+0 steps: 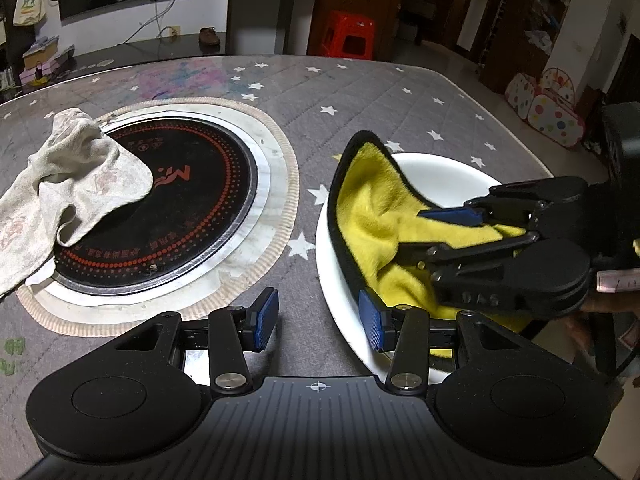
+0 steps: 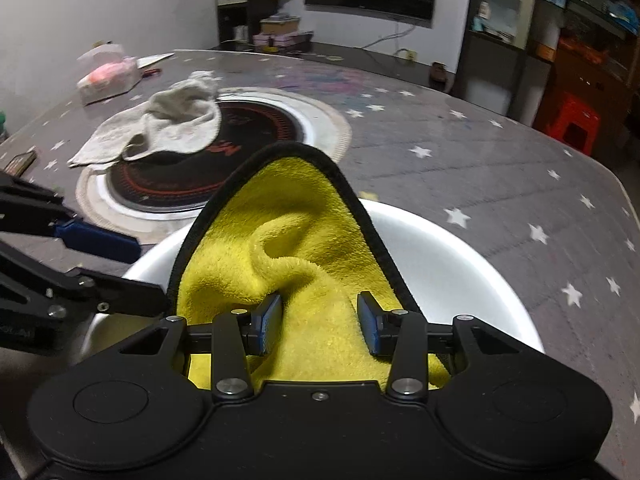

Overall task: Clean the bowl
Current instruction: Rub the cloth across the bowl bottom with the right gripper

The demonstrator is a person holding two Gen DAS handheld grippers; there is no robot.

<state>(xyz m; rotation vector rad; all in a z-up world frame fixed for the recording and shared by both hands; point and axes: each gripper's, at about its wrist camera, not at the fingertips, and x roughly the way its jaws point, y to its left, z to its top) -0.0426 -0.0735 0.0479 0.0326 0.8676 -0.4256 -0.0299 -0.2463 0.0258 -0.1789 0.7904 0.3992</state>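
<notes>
Left gripper (image 1: 318, 322): nearest the left wrist camera, at the table's near edge; jaws part spread, straddling the bowl's left rim, one blue pad outside over the table cover, the other just inside the rim; no firm pinch visible.
Grey rag (image 1: 68, 188): crumpled, toward the table's left edge, draped partly over the cooktop.
Cooktop (image 1: 168, 208): round, black with red dots, set into the table's middle, ringed by a pale mat.
Table (image 1: 360, 96): grey quilted cover with white stars under a clear top.
Bowl (image 1: 448, 176): white, wide and shallow, standing near the table's near right corner, just right of the cooktop.
Yellow cloth (image 1: 380, 216): black-edged, bunched inside the bowl, one corner standing up above the far rim.
Right gripper (image 2: 318, 322): reaching into the bowl from the right, jaws part spread with a thick fold of yellow cloth between the pads; both pads meet the pile, so likely pinching it, though loosely.
Bowl handling: smooth glazed look, probably stiff, slippery and breakable; likely to slide on the glossy top when rubbed.
Hold point, bowl: left rim, one pad inside and one outside, squeezed gently.
Cloth handling: soft, light, plush; bunches easily, best taken by a thick fold at its middle.
</notes>
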